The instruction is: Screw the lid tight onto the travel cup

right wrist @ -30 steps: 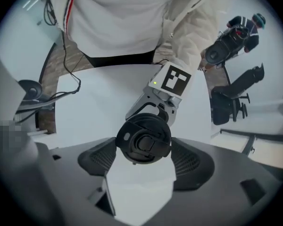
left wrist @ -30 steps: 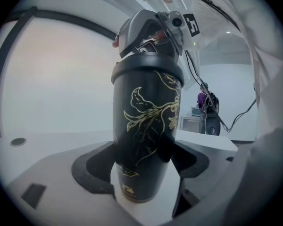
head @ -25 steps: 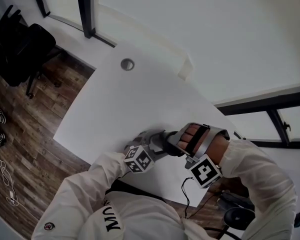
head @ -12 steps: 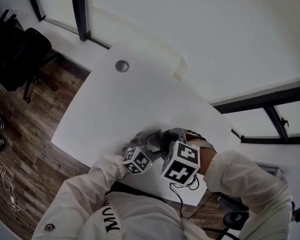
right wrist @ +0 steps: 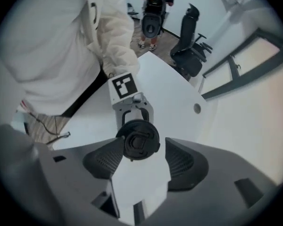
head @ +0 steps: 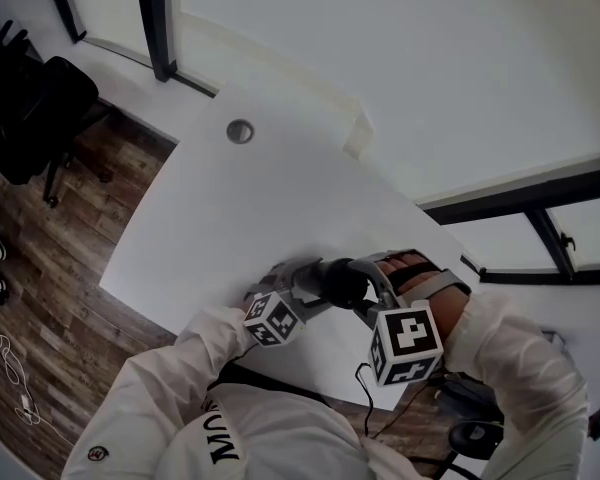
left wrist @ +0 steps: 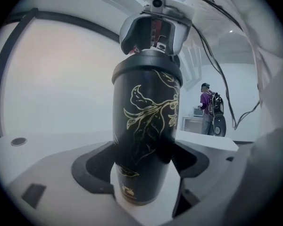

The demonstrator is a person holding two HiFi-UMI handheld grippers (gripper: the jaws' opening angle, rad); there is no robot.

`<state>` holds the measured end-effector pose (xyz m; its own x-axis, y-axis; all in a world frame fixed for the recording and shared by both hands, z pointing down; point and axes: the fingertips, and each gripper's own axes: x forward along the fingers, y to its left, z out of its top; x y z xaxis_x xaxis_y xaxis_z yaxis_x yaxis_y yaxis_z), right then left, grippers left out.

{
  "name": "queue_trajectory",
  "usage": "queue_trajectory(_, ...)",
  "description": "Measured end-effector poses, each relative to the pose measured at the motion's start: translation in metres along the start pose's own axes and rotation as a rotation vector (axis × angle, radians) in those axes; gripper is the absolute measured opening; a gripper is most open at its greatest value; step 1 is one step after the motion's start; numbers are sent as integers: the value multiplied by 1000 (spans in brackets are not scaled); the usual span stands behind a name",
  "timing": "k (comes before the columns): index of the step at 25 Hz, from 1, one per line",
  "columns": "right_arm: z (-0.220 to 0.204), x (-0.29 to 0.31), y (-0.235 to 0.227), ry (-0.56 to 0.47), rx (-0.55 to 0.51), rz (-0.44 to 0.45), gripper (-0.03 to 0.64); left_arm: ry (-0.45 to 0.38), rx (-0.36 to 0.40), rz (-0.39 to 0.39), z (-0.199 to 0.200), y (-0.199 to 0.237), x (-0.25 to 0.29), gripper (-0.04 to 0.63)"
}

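The black travel cup [left wrist: 146,126] with a gold leaf pattern stands upright on the white table [head: 230,218]. My left gripper [left wrist: 141,167] is shut on its lower body from the side. Its black lid [right wrist: 140,140] sits on top of the cup. My right gripper [right wrist: 144,147] points straight down over the lid [left wrist: 148,67], which lies between its jaws. Those jaws have just been closing: the left pad is at the lid's rim, and a narrow gap still shows at the right pad. In the head view both grippers meet at the cup [head: 342,280] near the table's front edge.
A round cable hole [head: 240,130] sits at the table's far corner. A black office chair [head: 30,98] stands on the wood floor to the left, where cables [head: 10,358] lie. A person [left wrist: 207,107] with a backpack stands far off.
The right gripper's marker cube has swung from beside the left cube out to the right as the wrist rolled, and the gripper has lifted slightly. The left gripper and cup have not moved.
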<state>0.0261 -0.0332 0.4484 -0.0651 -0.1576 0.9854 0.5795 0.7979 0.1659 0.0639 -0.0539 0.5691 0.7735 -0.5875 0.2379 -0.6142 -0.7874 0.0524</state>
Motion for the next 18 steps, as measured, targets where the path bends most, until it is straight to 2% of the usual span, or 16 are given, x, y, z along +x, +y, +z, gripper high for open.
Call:
queue_trajectory(2,-10,1,5,19,-141,-12,323,4,2,-10,-2,-1,-2,371)
queue_trajectory(4,-13,6,11,28,-299,-28,364,10,10,-18,-2,-2,-3,371)
queue_trajectory(7,-15,20,15,51,-492,-40,377,15,13,-23,0,-2,-1,371)
queue_trajectory(10,-5,31,16,16,-608,-58,377,16,15,-25,1,-2,1,371)
queue_trajectory(14,1,41,21,2,-691,-20,376,16,14,-22,-1,-2,-3,371)
queue_trajectory(16,0,42,21,-4,-633,0,376,14,16,-17,-1,-1,-3,371)
queue_trajectory(18,1,42,20,-12,-525,23,374,11,17,-6,-2,0,-3,371)
